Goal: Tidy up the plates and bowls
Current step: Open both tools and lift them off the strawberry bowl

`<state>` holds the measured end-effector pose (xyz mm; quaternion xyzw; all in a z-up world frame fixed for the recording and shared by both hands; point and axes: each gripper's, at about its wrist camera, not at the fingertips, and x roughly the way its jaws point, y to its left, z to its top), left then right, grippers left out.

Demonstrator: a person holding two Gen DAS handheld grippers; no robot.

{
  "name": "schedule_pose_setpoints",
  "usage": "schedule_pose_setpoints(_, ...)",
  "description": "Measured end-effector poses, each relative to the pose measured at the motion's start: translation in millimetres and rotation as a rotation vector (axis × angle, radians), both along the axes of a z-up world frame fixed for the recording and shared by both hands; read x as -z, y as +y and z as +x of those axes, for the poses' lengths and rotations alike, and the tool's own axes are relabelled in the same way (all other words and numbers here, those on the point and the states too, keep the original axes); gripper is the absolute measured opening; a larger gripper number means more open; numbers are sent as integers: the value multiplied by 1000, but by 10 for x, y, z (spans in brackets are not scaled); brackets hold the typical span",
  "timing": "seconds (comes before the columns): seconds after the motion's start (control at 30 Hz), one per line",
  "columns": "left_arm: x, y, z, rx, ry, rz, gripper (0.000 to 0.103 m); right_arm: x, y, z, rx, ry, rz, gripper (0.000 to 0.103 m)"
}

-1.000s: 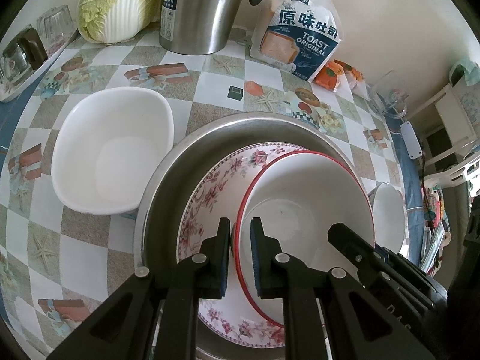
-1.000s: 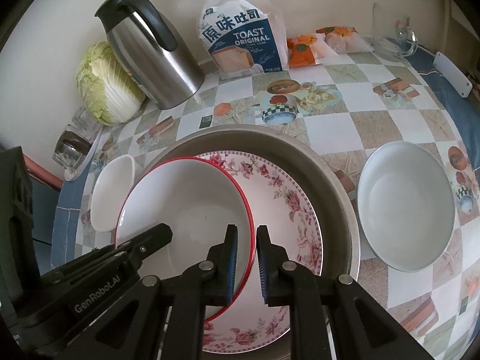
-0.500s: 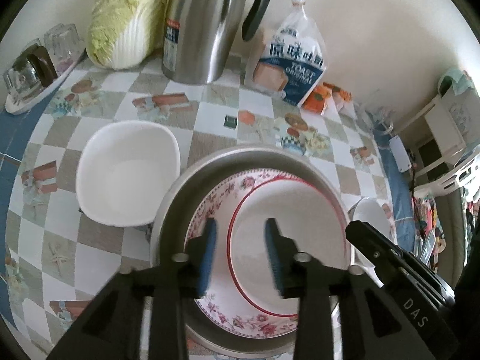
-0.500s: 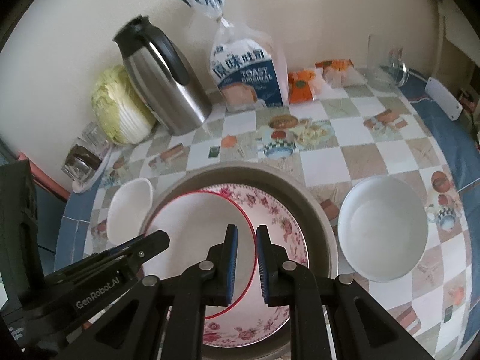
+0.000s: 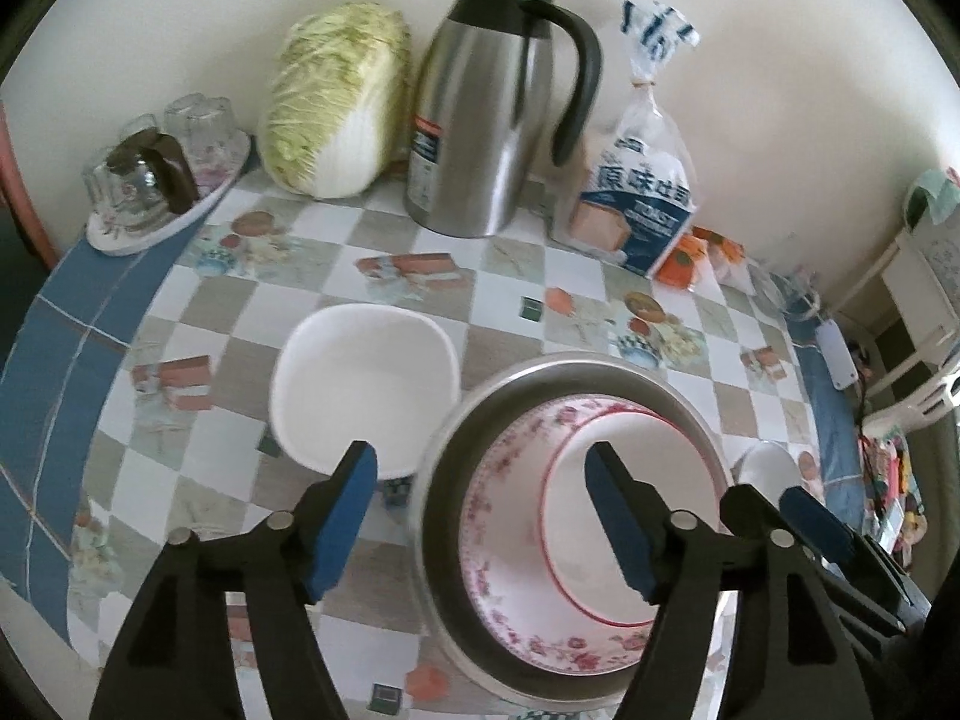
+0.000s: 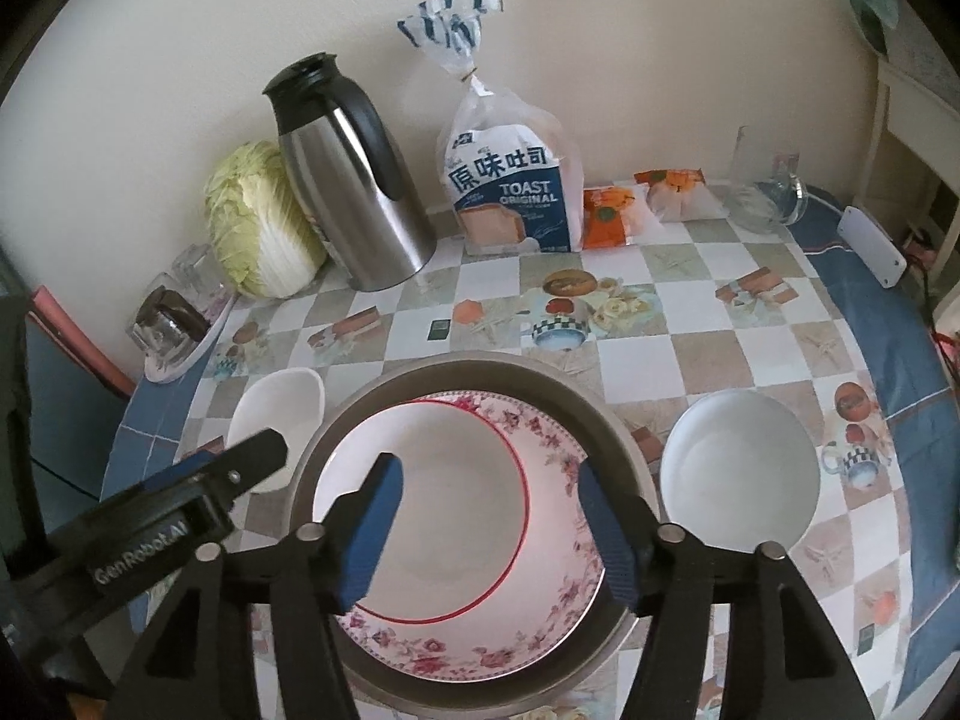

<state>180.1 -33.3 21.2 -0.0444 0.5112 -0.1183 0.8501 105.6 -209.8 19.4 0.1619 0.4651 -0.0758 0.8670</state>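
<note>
Fingers of the left gripper (image 5: 480,510) and right gripper (image 6: 486,531) have just been opening; both stand wide, holding nothing. Below them the red-rimmed bowl (image 6: 432,516) sits on the floral plate (image 6: 558,480) inside the steel basin (image 6: 612,420). White bowls (image 6: 738,480) (image 5: 360,384) flank the basin. At the table's wall edge: cabbage (image 6: 258,228), flask (image 6: 354,192), bread bag (image 6: 510,180) marked "TOAST ORIGINAL".

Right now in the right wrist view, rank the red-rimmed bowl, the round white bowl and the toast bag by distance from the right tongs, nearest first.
1. Red-rimmed bowl, directly under the right tongs, inside the floral plate.
2. Round white bowl, on the table to the right.
3. Toast bag, far back against the wall.
</note>
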Motion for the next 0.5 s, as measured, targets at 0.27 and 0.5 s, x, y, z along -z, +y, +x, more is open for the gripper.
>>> schedule_pose_setpoints(0.27,-13,176,22,-44,-6,-5,86,8,117,25,-27,-6,8,77)
schedule_pose_setpoints(0.5,-48,466,49,-117,-31,1,87,6,276,70,-45,-11,19,78)
